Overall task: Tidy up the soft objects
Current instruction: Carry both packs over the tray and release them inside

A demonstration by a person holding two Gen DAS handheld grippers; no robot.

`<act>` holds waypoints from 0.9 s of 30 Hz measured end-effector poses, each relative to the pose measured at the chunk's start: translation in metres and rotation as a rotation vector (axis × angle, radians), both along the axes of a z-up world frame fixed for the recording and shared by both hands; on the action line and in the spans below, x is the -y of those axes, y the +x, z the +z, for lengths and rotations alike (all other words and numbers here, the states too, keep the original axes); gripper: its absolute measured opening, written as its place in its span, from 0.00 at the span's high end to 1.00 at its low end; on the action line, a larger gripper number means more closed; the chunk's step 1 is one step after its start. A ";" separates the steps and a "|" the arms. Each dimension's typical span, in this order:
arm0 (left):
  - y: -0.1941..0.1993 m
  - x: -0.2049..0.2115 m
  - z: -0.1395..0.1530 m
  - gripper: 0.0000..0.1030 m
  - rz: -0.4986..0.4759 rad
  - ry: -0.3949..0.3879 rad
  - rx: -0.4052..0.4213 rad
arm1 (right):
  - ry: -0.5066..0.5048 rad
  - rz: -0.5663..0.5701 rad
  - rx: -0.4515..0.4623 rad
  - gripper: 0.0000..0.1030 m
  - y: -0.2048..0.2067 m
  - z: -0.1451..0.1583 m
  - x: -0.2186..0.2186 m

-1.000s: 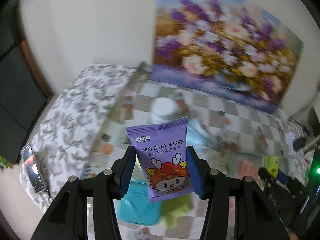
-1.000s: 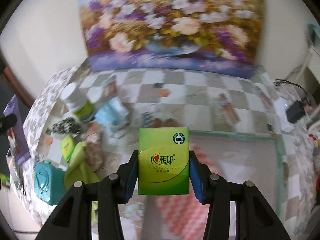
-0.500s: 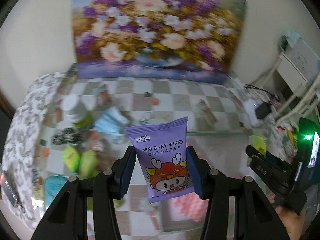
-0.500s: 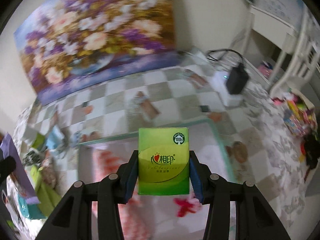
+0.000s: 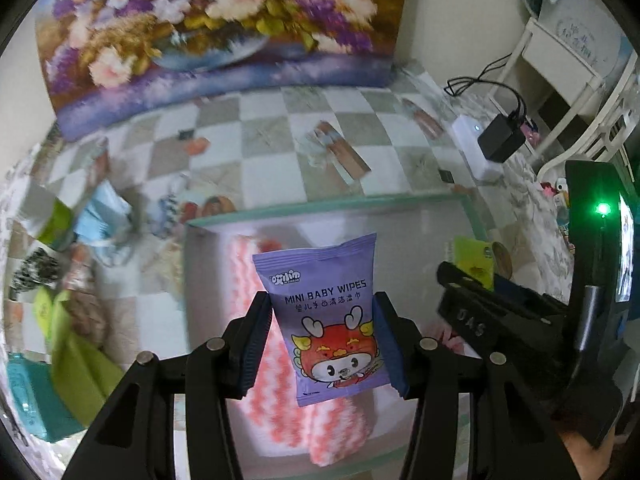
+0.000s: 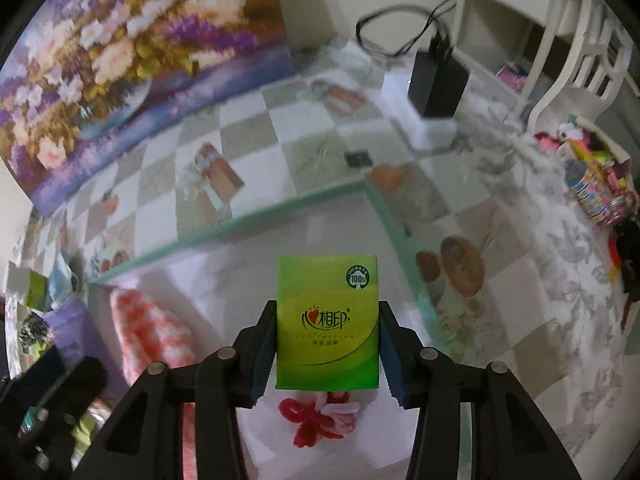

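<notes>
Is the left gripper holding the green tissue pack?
No: the left gripper is clamped on the purple baby wipes packet, while the green tissue pack sits in the right gripper.

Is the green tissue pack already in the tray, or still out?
Out: the tissue pack is clamped in the right gripper above the tray.

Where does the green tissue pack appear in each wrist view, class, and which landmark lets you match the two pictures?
Left wrist view: green tissue pack at mid-right, partly hidden behind the other claw.
Right wrist view: green tissue pack at centre, clamped in the right claw.
Shared landmark: the pink-and-white towel in the tray.
</notes>
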State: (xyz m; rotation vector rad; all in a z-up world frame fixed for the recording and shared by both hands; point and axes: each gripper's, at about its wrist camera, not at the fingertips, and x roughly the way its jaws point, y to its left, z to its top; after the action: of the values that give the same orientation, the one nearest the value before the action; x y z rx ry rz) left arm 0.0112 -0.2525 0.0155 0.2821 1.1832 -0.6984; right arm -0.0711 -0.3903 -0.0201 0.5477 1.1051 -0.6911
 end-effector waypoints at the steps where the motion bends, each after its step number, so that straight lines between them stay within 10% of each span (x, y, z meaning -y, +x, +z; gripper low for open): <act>1: 0.001 0.003 -0.004 0.49 0.003 -0.002 -0.009 | 0.008 0.000 -0.007 0.52 0.001 -0.004 0.001; 19: 0.024 -0.024 0.005 0.05 0.118 0.017 0.009 | -0.057 0.023 -0.047 0.20 0.007 0.014 -0.006; 22: 0.033 -0.039 0.007 0.03 0.176 0.028 0.028 | -0.099 0.040 -0.030 0.00 0.008 0.022 -0.011; 27: 0.048 -0.067 0.006 0.02 0.264 0.038 0.019 | -0.127 0.055 -0.014 0.00 0.010 0.031 -0.016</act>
State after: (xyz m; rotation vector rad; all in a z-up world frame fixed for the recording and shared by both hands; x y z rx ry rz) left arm 0.0588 -0.1855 0.0214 0.1593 1.1898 -0.4422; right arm -0.0612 -0.3741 0.0109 0.4034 1.0777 -0.7124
